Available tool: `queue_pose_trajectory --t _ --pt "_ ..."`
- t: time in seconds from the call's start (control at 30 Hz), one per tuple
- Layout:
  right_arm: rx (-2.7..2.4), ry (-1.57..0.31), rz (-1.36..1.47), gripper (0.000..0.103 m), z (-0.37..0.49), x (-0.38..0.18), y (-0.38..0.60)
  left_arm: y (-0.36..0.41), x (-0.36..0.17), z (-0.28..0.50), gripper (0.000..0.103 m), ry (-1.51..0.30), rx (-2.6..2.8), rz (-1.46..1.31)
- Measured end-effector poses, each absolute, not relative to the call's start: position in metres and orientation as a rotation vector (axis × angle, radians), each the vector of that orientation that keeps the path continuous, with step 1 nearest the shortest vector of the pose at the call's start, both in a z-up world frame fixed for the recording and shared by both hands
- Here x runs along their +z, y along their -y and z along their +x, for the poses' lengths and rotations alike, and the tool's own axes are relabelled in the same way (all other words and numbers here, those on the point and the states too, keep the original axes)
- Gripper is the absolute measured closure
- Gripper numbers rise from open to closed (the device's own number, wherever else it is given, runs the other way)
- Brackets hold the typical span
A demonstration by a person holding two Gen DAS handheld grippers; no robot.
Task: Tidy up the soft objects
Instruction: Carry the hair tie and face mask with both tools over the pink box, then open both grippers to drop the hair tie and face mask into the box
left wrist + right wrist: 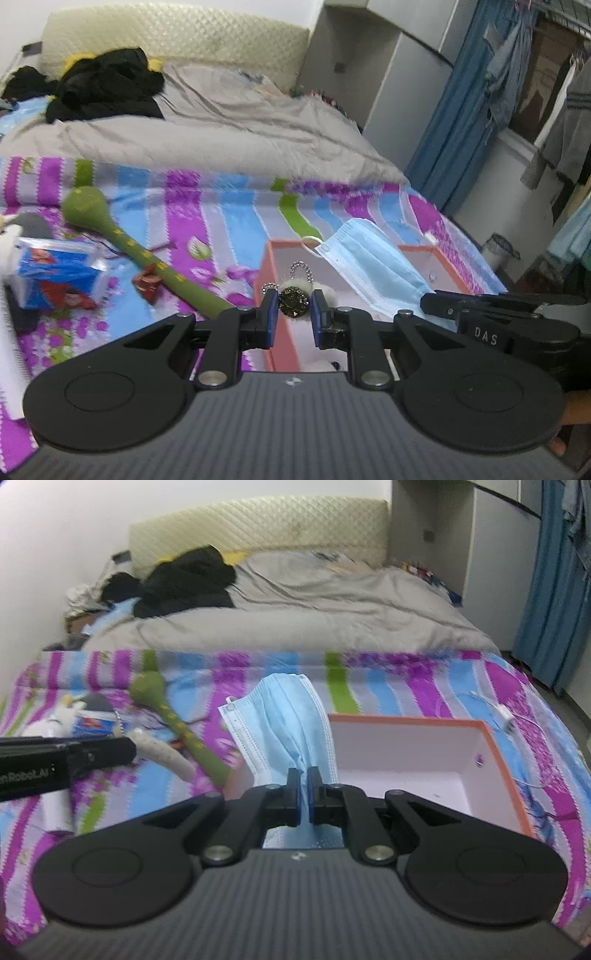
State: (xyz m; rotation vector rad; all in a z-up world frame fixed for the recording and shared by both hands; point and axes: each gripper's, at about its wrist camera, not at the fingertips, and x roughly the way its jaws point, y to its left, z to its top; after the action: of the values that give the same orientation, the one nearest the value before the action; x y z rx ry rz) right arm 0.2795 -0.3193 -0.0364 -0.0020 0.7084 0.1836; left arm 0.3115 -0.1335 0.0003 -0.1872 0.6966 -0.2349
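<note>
**Mask gripped above box; keychain clamped**

The right gripper (303, 781) is clenched on the blue face mask (286, 720); its long axis runs from the jaws toward 11 o'clock, above the orange-rimmed box (495, 746). The left gripper (293, 306) clamps a glittery pom-pom keychain (293, 301) over that box.

Box (275, 295) near wall hidden behind gripper body.

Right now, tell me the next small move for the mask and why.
Probably carry the blue face mask a little over the orange box and release it. The right gripper is shut on the mask's lower edge, and the box's white inside beside it looks open.
</note>
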Motion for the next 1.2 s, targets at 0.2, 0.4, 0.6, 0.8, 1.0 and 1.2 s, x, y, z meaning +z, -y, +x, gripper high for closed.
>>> queue_pose_trajectory --t 0.2,0.4,0.6,0.8,1.0,1.2 --pt "0.130 -0.847 0.036 0.095 0.304 -0.067 0.354 0.176 -0.029 0.339 0.081 -0.797 -0.287 -0.143" --pt "0.107 -0.938 0.029 0.095 0.320 -0.102 0.377 0.208 -0.058 0.364 0.081 -0.909 -0.318 -0.084" --pt "0.104 -0.976 0.039 0.095 0.328 -0.124 0.388 0.222 -0.081 0.384 0.081 -0.954 -0.331 -0.082" --pt "0.123 -0.986 0.056 0.093 0.331 -0.129 0.391 0.232 -0.092 0.392 0.079 -0.978 -0.330 -0.040" --pt "0.108 -0.976 0.035 0.063 0.328 -0.124 0.388 0.234 -0.085 0.386 0.054 -0.944 -0.340 -0.022" --pt "0.121 -0.909 0.087 0.062 0.306 -0.102 0.390 0.222 -0.067 0.362 0.054 -0.853 -0.333 0.001"
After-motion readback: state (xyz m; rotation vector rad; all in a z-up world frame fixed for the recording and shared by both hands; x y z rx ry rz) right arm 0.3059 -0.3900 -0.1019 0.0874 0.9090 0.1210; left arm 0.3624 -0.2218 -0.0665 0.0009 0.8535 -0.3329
